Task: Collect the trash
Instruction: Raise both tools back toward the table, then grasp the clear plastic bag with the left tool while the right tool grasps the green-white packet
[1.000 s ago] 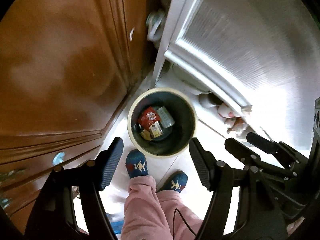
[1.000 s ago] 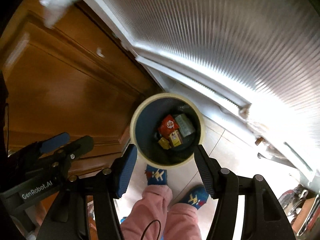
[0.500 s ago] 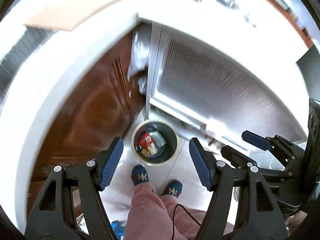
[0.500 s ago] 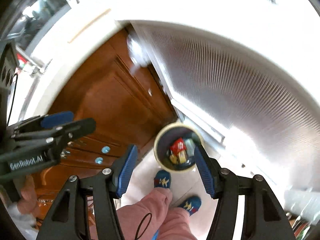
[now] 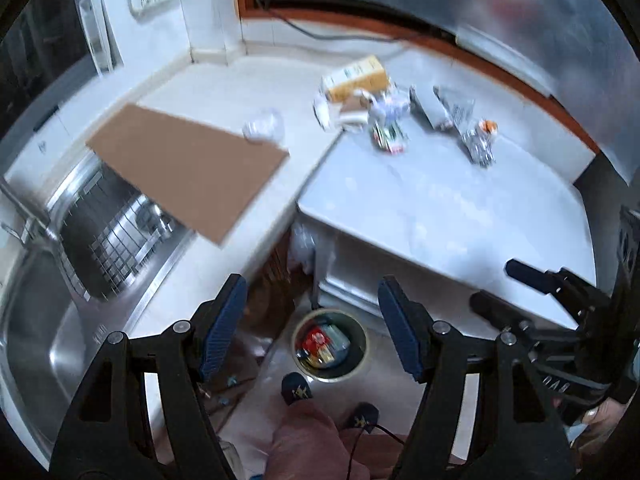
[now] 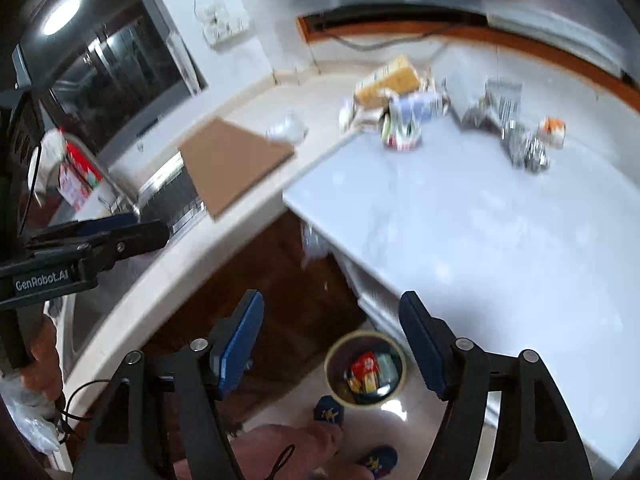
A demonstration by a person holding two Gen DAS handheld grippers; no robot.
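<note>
At far left a steel sink (image 5: 44, 344) sits in the pale worktop (image 5: 224, 92), with a wire rack (image 5: 108, 236) at its near end. A brown cardboard sheet (image 5: 188, 168) lies partly over the rack and partly on the worktop. Just beyond its far corner rests a crumpled clear wrapper (image 5: 264, 126).

The left tool (image 5: 310, 322) hangs high over the floor, its blue-padded jaws wide apart with nothing between them. Seen through that gap, down on the floor by the person's socked feet (image 5: 296, 390), stands the bin (image 5: 362, 364), round and cream-rimmed, already holding a red packet and other packaging.

Right of the worktop's edge is a white appliance top (image 5: 460, 208). The remaining trash lies along its back: a yellow carton (image 5: 358, 78), a small mixed pile (image 5: 386, 128) of wrappers, then a foil pack (image 5: 454, 110) and a crushed silvery wrapper (image 5: 480, 142) with an orange end.

The right tool (image 6: 332, 344) is likewise spread and empty; its jaws have just been opening further. From its view the bin sits low between the pads, with brown cabinet doors (image 6: 256, 288) to the left.
</note>
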